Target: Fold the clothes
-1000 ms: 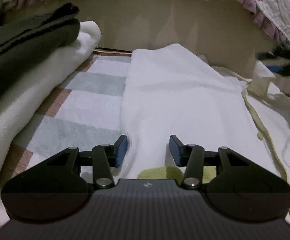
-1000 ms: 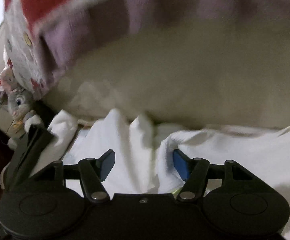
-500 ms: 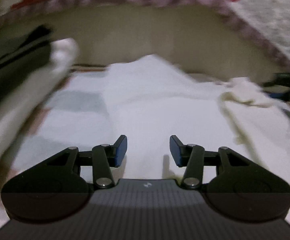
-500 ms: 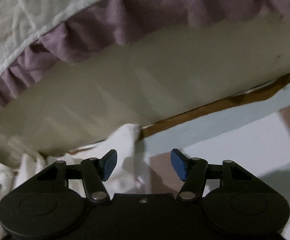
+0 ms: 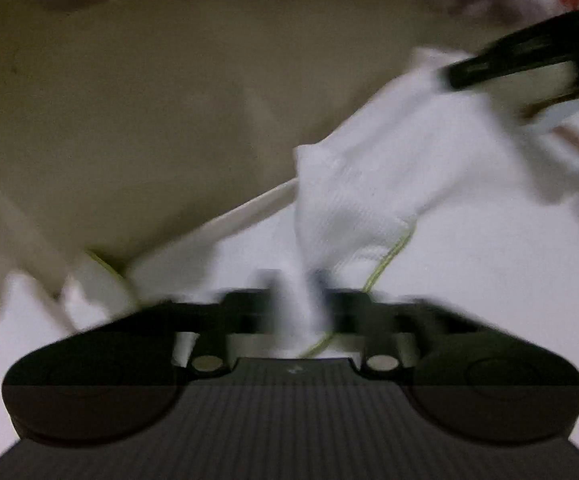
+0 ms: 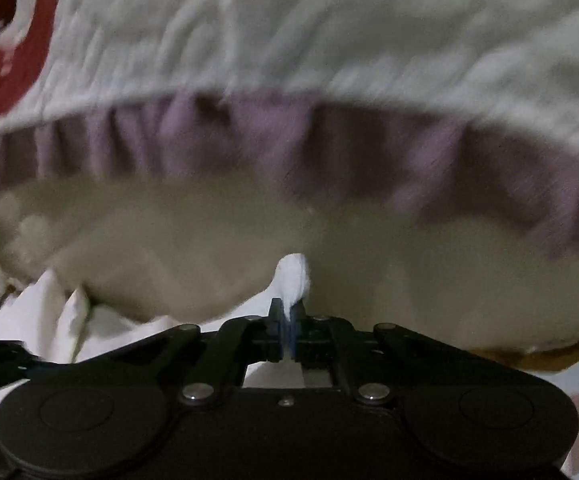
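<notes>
with both the left gripper [image 5: 297, 300] and right gripper [image 6: 287, 326] clamped on the white garment [image 5: 369, 184], raise its pinched edges evenly, keeping the fabric taut.

Home bedroom: quilted white bedspread [image 6: 329, 32] with purple ruffle [image 6: 249, 140], beige mattress side [image 6: 209, 240], white clothes [image 5: 369, 184] on floor.

Left gripper [image 5: 297, 304] fingers blurred where white cloth [image 5: 369, 184] passes between them. Dark object [image 5: 529, 60] above the cloth smeared, cut by the right edge; identity indeterminate.
</notes>
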### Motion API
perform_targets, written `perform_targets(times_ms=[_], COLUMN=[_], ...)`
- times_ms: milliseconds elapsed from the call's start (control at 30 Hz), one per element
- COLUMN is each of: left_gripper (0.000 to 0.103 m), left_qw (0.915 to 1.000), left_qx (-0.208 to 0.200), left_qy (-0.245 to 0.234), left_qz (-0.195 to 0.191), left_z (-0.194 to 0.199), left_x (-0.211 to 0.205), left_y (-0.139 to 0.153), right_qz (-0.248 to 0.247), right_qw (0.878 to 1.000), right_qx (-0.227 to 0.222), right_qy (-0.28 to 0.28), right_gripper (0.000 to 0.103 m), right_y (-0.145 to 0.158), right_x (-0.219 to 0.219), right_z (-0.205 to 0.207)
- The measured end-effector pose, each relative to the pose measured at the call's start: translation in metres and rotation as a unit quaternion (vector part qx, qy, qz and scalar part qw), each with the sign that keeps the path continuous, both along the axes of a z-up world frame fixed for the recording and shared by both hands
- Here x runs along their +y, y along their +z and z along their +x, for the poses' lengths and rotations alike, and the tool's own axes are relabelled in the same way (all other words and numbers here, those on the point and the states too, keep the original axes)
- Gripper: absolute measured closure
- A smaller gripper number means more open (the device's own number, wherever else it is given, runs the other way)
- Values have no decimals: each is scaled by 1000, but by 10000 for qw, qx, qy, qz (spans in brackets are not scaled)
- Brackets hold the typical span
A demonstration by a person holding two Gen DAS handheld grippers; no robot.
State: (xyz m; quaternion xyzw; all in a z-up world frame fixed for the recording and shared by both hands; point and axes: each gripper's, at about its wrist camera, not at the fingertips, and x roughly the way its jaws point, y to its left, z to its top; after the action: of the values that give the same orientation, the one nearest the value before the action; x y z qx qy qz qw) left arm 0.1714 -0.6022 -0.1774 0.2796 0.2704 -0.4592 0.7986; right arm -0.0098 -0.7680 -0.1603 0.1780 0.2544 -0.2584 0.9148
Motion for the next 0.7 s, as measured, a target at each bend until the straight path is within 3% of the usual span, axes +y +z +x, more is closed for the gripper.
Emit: perform_targets(times_ms=[133, 200, 300, 367, 400, 467, 533, 600, 700], left_gripper=[97, 94, 93, 80, 76, 69, 68, 67, 65], left_qw=[9924, 9831, 9754, 9740, 9734, 9720, 9703, 9668, 9551], left_qx=[-223, 136, 360, 450, 469, 464, 366, 230, 603], left_qy=[1092, 1637, 1927, 1959, 1990, 2098, 2264, 2480, 2812], left_qz=[-514, -808, -1003, -1049, -1031, -946, -768, -571, -715], left_z=[38, 65, 83, 90, 94, 107, 123, 141, 164], left_x=[3, 17, 44, 65, 76, 97, 114, 133, 167], left_y=[11, 16, 22, 25, 26, 24, 19, 14, 6], right_qz=[-52, -60, -142, -341, -574, -1185, -1197, -742, 232], right_qw=[9996, 9990, 9964, 9906, 9874, 9784, 9852, 9963, 9972], right_qx=[155, 289, 665, 1135, 1234, 1276, 775, 32, -540], right_qy=[-248, -334, -515, -685, -812, -1110, -957, -443, 471], right_gripper=[100, 100, 99, 90, 79, 78, 74, 74, 74], right_y=[-5, -14, -27, -35, -34, -28, -17, -6, 0], right_x=[-16, -20, -20, -14, -5, 18, 39, 58, 77], right_z=[-4, -1, 10, 24, 28, 33, 32, 34, 57])
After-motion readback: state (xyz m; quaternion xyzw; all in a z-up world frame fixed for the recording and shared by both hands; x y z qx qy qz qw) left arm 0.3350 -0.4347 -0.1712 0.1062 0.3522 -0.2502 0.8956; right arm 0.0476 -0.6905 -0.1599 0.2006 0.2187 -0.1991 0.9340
